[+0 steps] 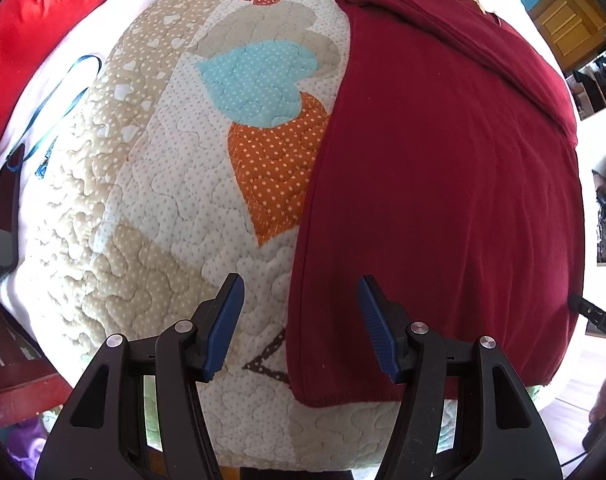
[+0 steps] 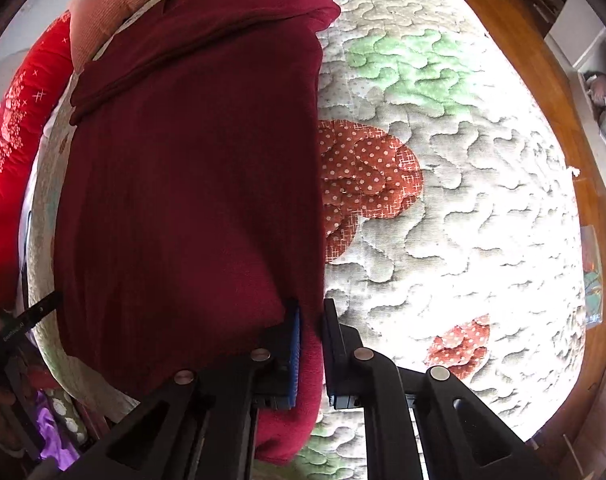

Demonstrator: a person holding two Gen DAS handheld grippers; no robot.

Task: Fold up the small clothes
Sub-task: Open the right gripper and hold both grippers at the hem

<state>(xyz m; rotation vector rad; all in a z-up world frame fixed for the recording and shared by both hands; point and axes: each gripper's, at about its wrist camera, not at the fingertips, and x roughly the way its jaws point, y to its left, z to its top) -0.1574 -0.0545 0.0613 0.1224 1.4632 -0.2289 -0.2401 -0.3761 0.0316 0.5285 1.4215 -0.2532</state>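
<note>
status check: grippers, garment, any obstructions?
Left gripper open, astride maroon garment near corner. Right gripper shut on its other near corner. Garment flat on quilt; nothing in the way.

Quilted patchwork bed (image 1: 175, 208), maroon garment (image 1: 443, 200) spread flat, black phone (image 1: 5, 216), red pillow (image 1: 43, 28)

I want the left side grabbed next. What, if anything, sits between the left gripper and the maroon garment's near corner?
Nothing visible. The left gripper is open above the garment's left edge, with only bare quilt and cloth between its fingers. The right gripper is shut on the opposite corner.
</note>
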